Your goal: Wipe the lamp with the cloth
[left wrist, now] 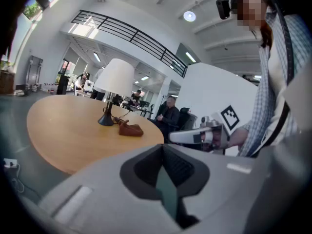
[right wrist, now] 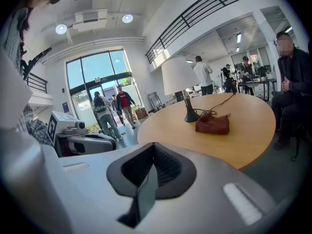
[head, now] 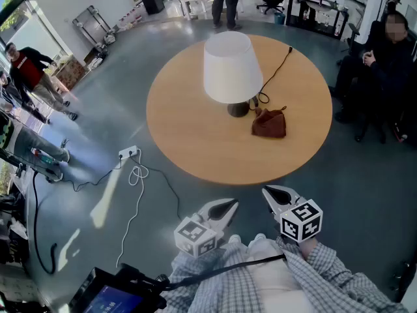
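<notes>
A lamp (head: 229,67) with a white shade and dark base stands near the middle of the round wooden table (head: 189,129). Beside its base, to the right, lies a crumpled reddish-brown cloth (head: 270,123). Its black cord (head: 277,67) runs toward the table's far edge. Both grippers hover close to my body, short of the table's near edge: the left gripper (head: 226,208) and the right gripper (head: 273,194) are shut and hold nothing. The lamp (left wrist: 114,84) and cloth (left wrist: 129,129) show far off in the left gripper view, as do the lamp (right wrist: 178,82) and cloth (right wrist: 212,124) in the right gripper view.
A white power strip (head: 128,152) with trailing cables lies on the grey floor left of the table. A seated person (head: 381,70) is at the right, several people stand at the left and back, and desks and chairs (head: 313,5) fill the far side.
</notes>
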Demonstrator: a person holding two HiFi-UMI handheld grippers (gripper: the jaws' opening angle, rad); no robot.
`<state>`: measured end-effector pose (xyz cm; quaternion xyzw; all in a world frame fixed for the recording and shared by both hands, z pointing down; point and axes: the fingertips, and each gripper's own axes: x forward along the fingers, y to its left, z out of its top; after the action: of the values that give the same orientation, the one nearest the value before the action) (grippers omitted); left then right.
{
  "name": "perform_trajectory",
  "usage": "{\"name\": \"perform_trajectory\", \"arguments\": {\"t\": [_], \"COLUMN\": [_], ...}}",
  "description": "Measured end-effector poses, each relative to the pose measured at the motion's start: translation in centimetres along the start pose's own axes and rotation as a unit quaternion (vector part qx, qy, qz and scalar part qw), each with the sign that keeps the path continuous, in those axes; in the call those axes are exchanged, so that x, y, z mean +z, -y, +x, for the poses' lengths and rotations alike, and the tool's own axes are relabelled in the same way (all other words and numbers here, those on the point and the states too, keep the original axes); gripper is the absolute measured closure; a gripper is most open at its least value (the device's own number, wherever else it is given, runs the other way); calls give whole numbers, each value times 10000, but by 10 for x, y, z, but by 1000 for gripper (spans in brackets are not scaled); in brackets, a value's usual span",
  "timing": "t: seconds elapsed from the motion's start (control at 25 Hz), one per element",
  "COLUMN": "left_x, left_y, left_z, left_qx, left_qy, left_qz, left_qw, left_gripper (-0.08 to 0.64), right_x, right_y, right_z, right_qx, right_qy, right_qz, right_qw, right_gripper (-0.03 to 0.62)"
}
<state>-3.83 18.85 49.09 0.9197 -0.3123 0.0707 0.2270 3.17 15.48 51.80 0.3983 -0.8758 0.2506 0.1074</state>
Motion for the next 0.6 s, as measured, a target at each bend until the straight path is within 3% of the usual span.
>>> {"name": "perform_trajectory", "arguments": {"t": [0.6], "left_x": [2], "left_y": [5], "left_z": [1], "left_qx": [26], "left_qy": [31], "left_qz": [-8], "left_qw": [10000], "left_gripper": [556], "right_x": [2], "right_y": [1], "right_z": [-7], "right_qx": [-3], "right_qy": [20], "right_qz": [-18], "right_qw": [10000], "right_gripper": [589]}}
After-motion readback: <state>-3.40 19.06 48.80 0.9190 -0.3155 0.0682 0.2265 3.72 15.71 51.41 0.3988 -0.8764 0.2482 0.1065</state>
